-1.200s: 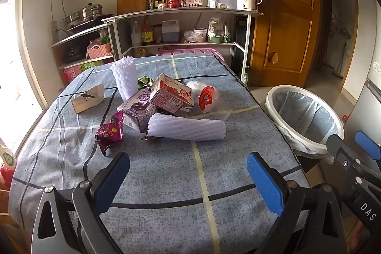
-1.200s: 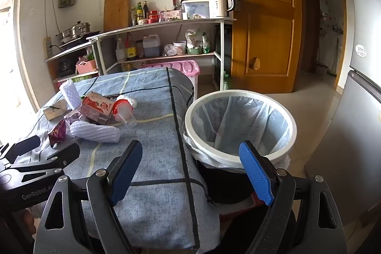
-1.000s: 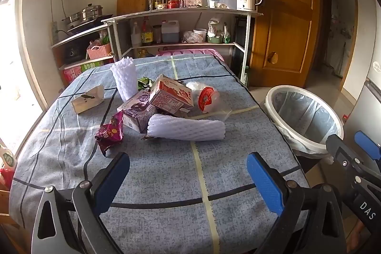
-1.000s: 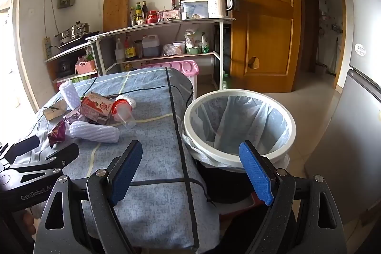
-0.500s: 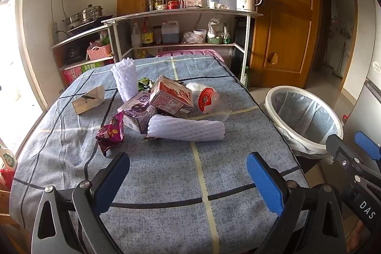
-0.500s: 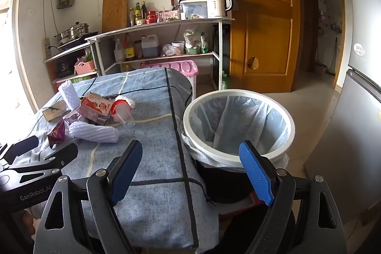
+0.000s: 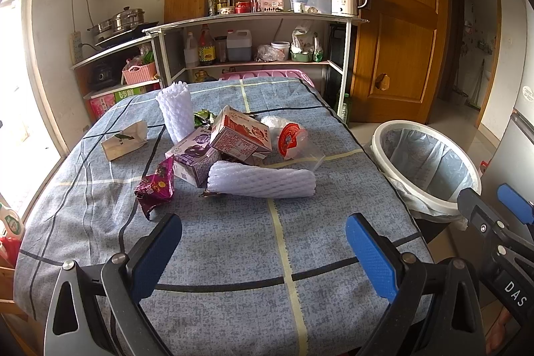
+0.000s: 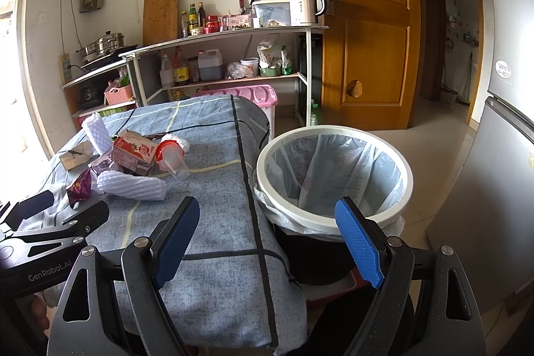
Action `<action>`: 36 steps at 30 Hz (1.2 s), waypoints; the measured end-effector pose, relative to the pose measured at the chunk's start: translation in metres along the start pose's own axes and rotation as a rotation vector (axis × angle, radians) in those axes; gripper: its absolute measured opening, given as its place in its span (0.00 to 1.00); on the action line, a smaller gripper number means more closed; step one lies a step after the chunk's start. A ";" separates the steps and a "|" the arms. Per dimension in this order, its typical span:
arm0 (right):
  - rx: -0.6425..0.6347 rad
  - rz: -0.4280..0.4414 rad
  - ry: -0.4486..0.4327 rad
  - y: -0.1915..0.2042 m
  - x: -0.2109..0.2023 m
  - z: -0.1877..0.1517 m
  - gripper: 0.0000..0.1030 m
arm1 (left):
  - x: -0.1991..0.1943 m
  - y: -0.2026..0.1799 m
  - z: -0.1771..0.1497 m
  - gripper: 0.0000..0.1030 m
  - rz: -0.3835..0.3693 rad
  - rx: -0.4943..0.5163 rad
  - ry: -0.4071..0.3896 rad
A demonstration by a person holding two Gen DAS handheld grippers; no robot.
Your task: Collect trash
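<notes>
On the blue checked tablecloth [image 7: 233, 239] the trash lay in one heap: purple wrapper [image 7: 155, 187], white foam sleeve [image 7: 262, 179], red carton [image 7: 240, 135], red-lidded cup [image 7: 292, 137]. Left gripper [image 7: 263, 251] stood wide apart, empty, near the heap. Lined trash bin [image 8: 333, 175] stood beside the table; right gripper [image 8: 267, 239], likewise wide and empty, was before it.

A white foam-net sleeve [image 7: 262, 181] lies flat on its side on the blue checked tabletop [image 7: 233, 239], in front of a heap: a red-and-white milk carton [image 7: 240, 135] tilted on a purple carton [image 7: 193, 154], a clear cup with a red lid [image 7: 292, 137] on its side, and a purple crinkled snack wrapper [image 7: 155, 187]. A second foam-net sleeve [image 7: 175, 114] stands upright behind. A beige paper box [image 7: 124, 140] lies apart. The white-rimmed bin with a clear liner [image 8: 333, 175] stands just beside the tabletop.
</notes>
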State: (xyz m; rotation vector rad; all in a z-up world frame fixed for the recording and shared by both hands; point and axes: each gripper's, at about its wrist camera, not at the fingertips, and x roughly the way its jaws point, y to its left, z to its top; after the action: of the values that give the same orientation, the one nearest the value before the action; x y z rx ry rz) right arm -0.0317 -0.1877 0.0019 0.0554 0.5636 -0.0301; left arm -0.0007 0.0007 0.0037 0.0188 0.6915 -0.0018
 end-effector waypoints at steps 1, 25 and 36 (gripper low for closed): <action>0.000 0.000 -0.001 0.000 0.000 0.000 0.81 | -0.002 0.000 -0.001 0.97 0.001 0.000 -0.001; 0.001 -0.002 -0.003 0.001 0.000 0.000 0.81 | -0.004 0.000 0.000 0.97 0.004 -0.002 -0.003; 0.000 -0.001 -0.004 0.000 0.000 0.000 0.81 | -0.003 0.000 -0.001 0.97 0.004 -0.001 -0.004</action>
State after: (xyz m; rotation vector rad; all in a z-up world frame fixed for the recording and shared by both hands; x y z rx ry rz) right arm -0.0316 -0.1873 0.0020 0.0549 0.5602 -0.0313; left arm -0.0037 0.0007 0.0054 0.0191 0.6879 0.0023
